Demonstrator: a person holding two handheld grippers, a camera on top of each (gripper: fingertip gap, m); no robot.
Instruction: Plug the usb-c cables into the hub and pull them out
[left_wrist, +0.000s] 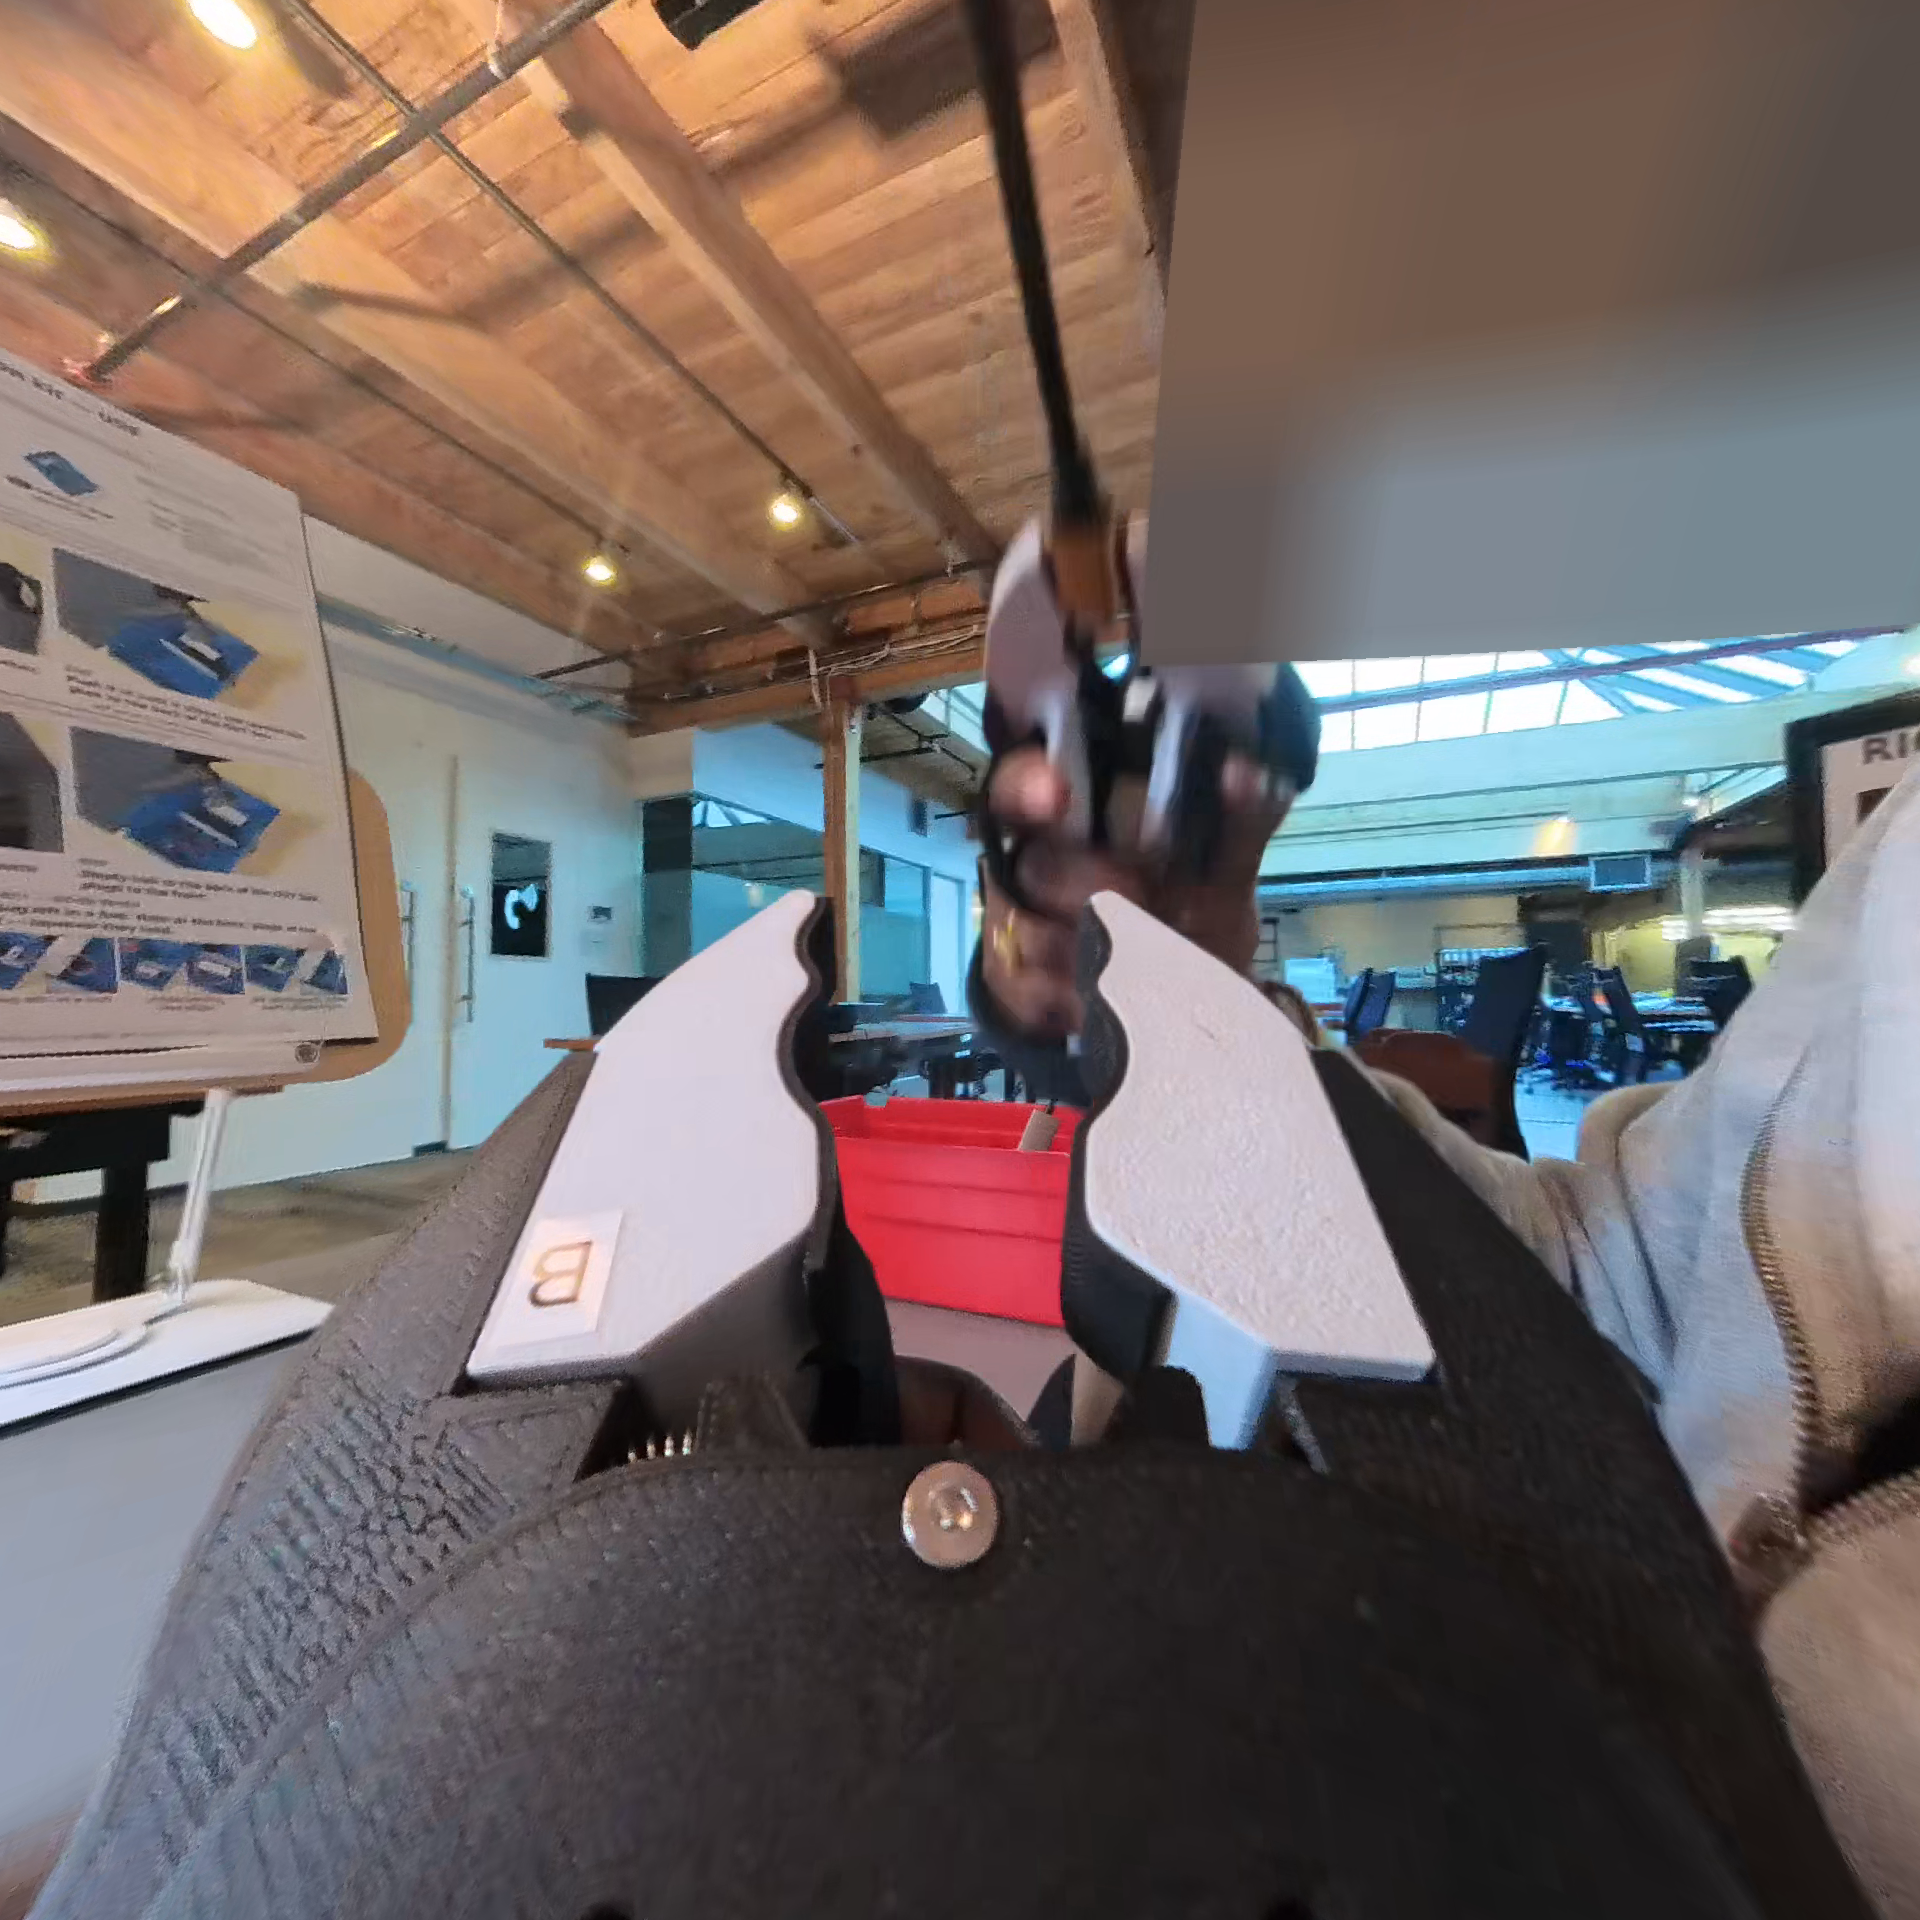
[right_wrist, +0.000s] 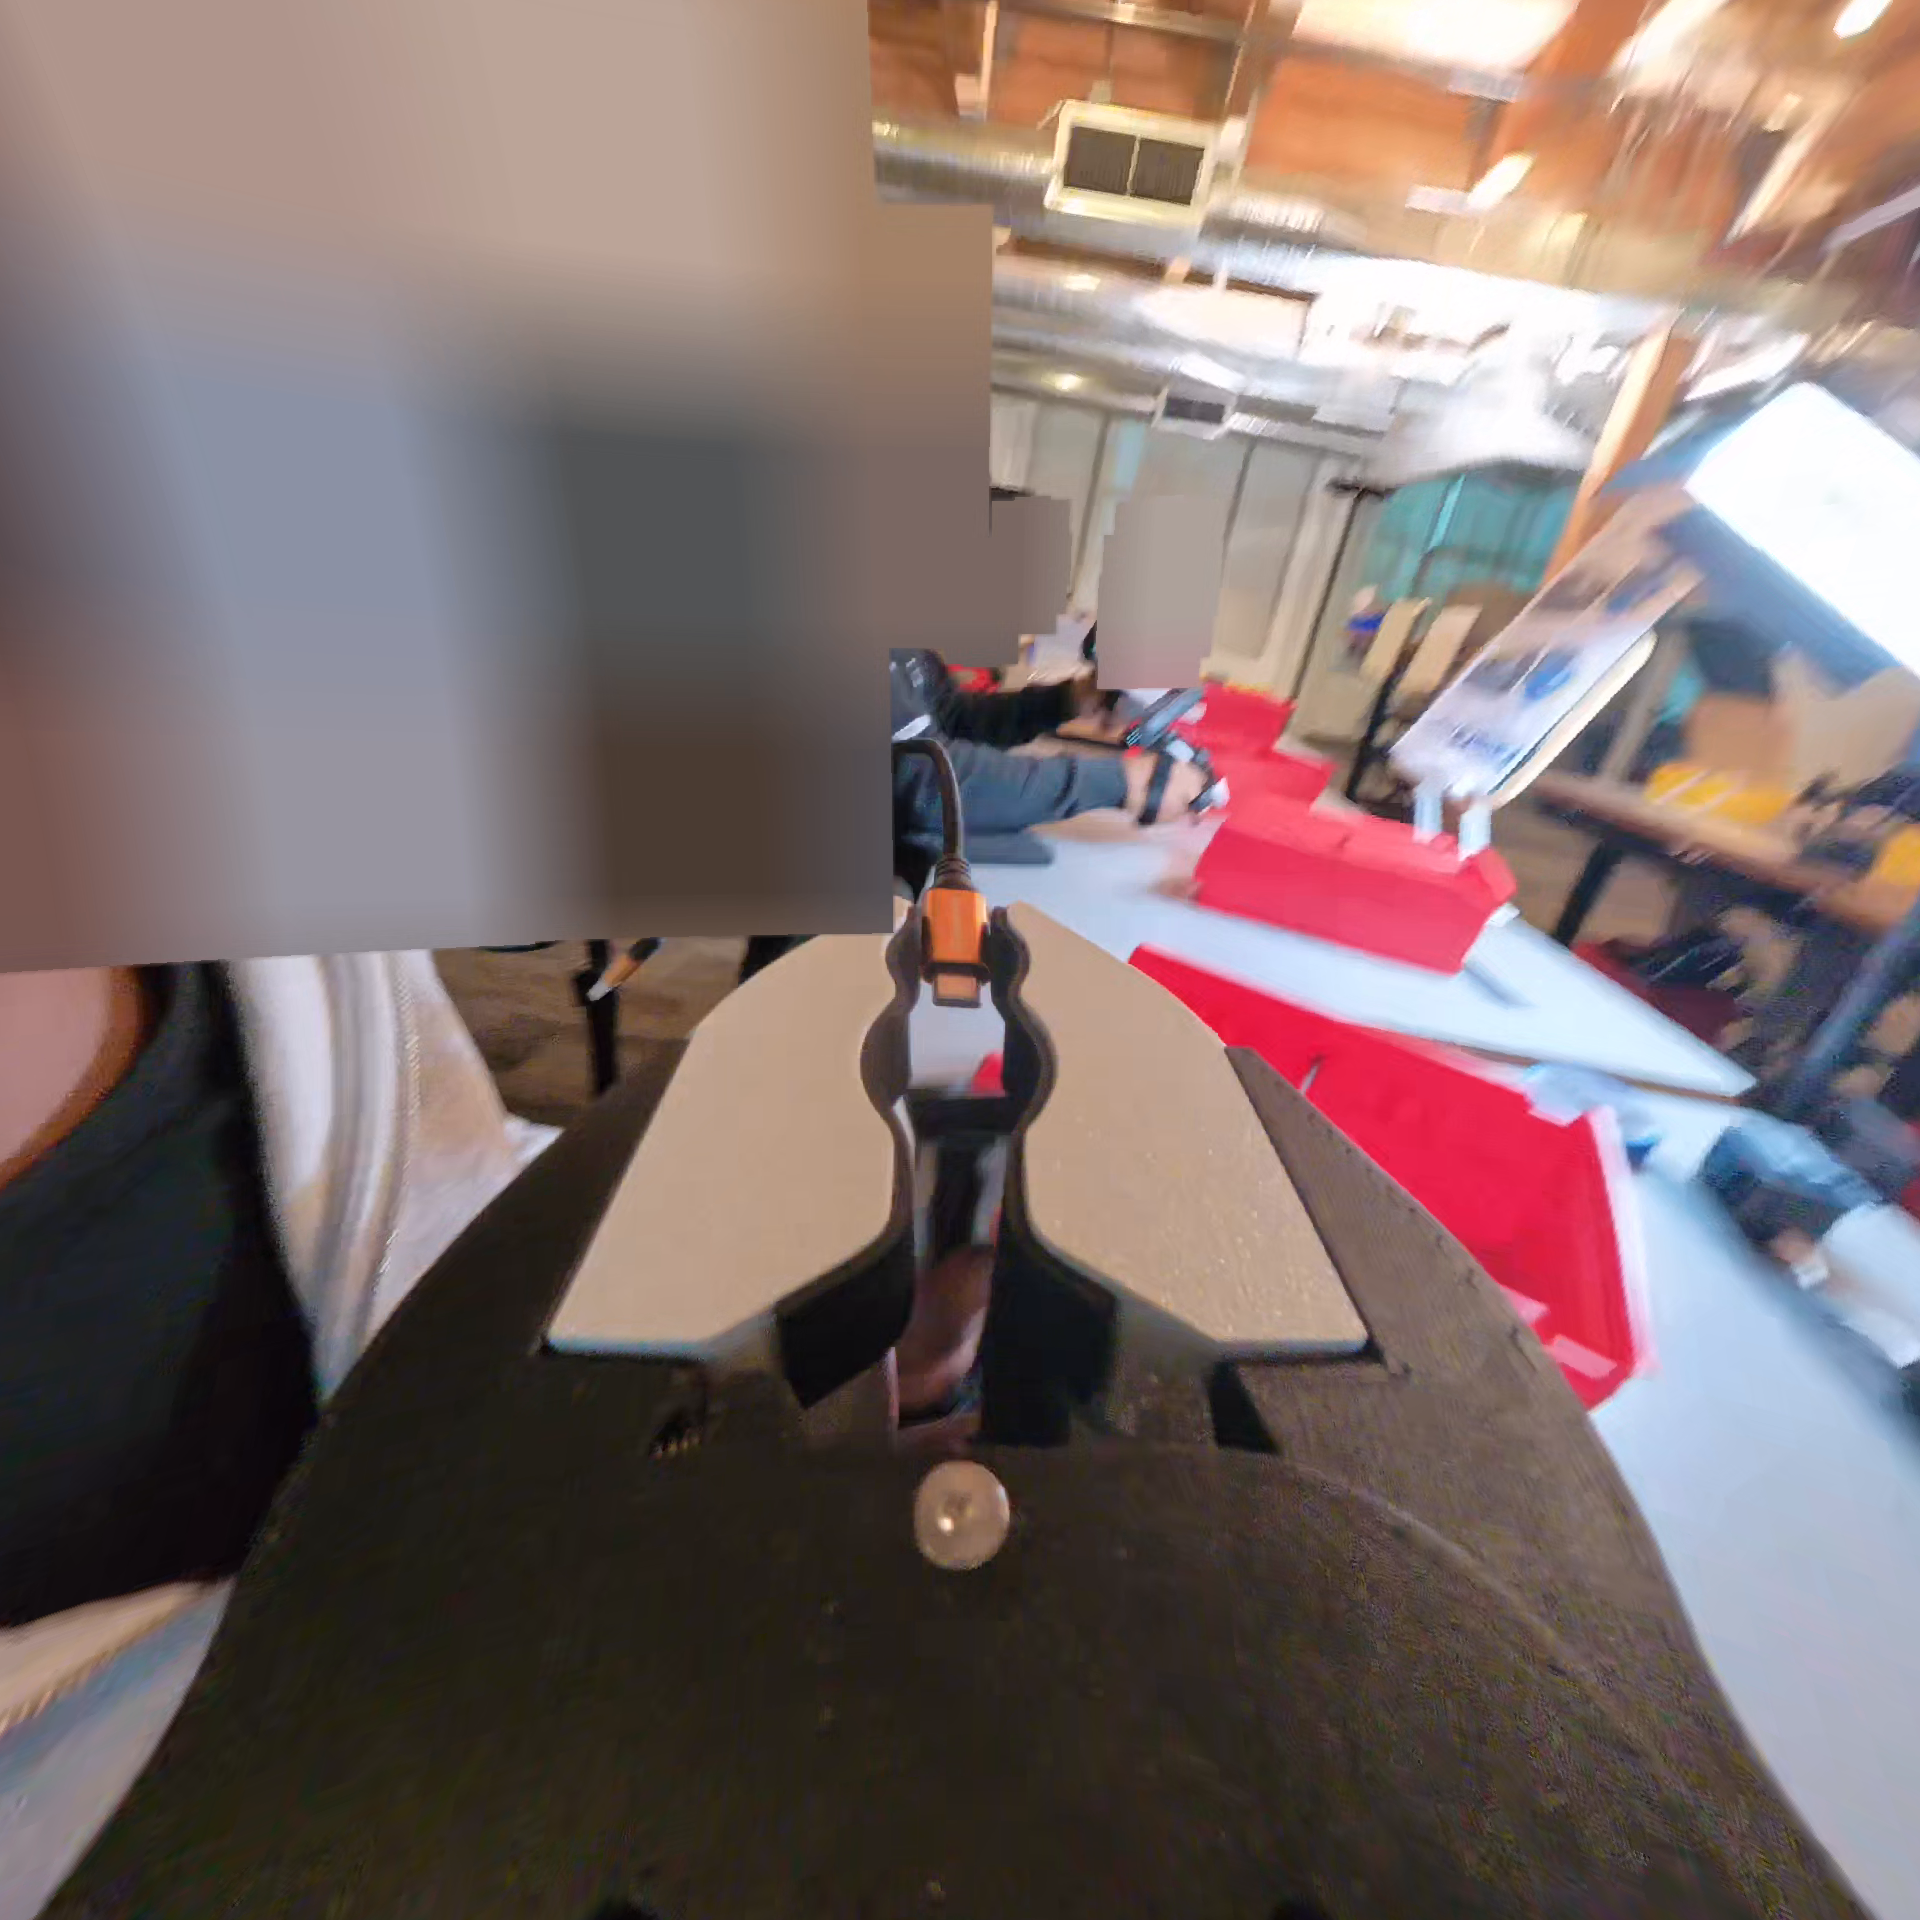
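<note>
**Right tongs clamped on the USB-C plug, left tongs spread and empty**

Right tongs (right_wrist: 956, 961): raised off the desk (right_wrist: 1558, 997), closed on an orange USB-C plug (right_wrist: 949, 935) right at the fingertips. Metal tip of the plug turned back toward the camera; black cable (right_wrist: 948, 795) rising from the plug and curving away to the left. Red bins (right_wrist: 1455, 1164) on the desk beyond, blurred by motion.

Left tongs (left_wrist: 951, 935): open, with a clear gap and nothing between the grey fingers (left_wrist: 707, 1143). Seen through the gap, a red bin (left_wrist: 951, 1205) on the desk. Above and beyond the fingertips, the other tongs held in a hand (left_wrist: 1122, 831), blurred, with the black cable (left_wrist: 1034, 281) running up from them toward the top edge of the view. A grey zipped sleeve (left_wrist: 1714, 1195) at the right. An instruction board (left_wrist: 156, 727) on a white stand near the left edge of the desk.

Hub: cannot be made out in either view.
</note>
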